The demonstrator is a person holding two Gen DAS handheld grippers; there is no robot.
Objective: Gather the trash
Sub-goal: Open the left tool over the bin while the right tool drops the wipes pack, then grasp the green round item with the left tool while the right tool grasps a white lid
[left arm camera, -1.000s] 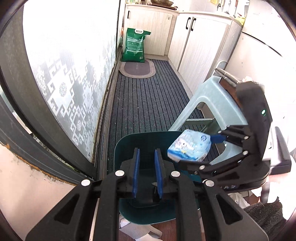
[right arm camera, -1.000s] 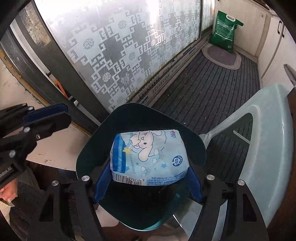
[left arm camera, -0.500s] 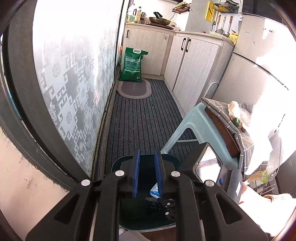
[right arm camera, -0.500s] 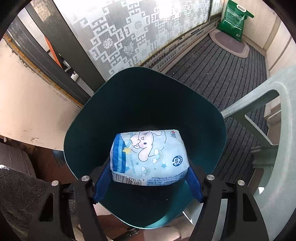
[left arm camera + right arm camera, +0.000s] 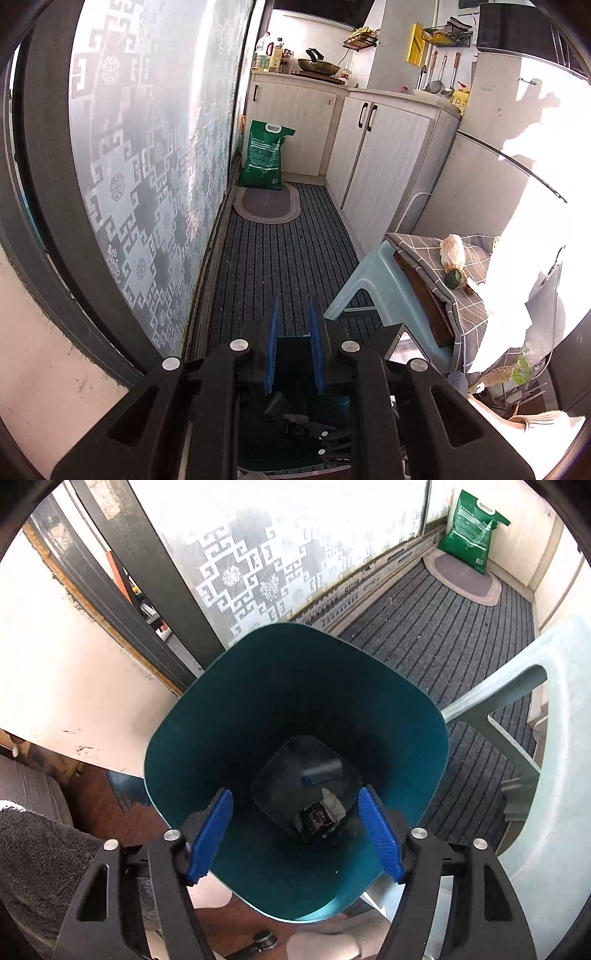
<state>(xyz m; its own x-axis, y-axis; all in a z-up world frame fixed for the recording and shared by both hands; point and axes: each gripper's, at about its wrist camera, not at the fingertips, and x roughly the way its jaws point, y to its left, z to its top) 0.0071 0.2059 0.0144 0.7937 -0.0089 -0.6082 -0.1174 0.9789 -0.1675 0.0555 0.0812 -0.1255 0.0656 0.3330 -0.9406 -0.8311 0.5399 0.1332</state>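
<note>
Left wrist view: the left gripper (image 5: pixel 293 345) hangs with its blue pads a narrow gap apart and nothing between them; below it sits the teal bin (image 5: pixel 280 443), only partly seen; a pale blue stool (image 5: pixel 364 280) stands to the right, a checked cloth (image 5: pixel 461 291) draped beside it; a green bag (image 5: pixel 264 155) leans at the far end of the striped mat (image 5: pixel 280 266).

Right wrist view: the right gripper (image 5: pixel 295 834) is spread wide and empty, right over the teal bin (image 5: pixel 236 709); trash (image 5: pixel 321 805) lies at the dark bottom, dim and hard to make out; the stool (image 5: pixel 554 709) stands just right.
</note>
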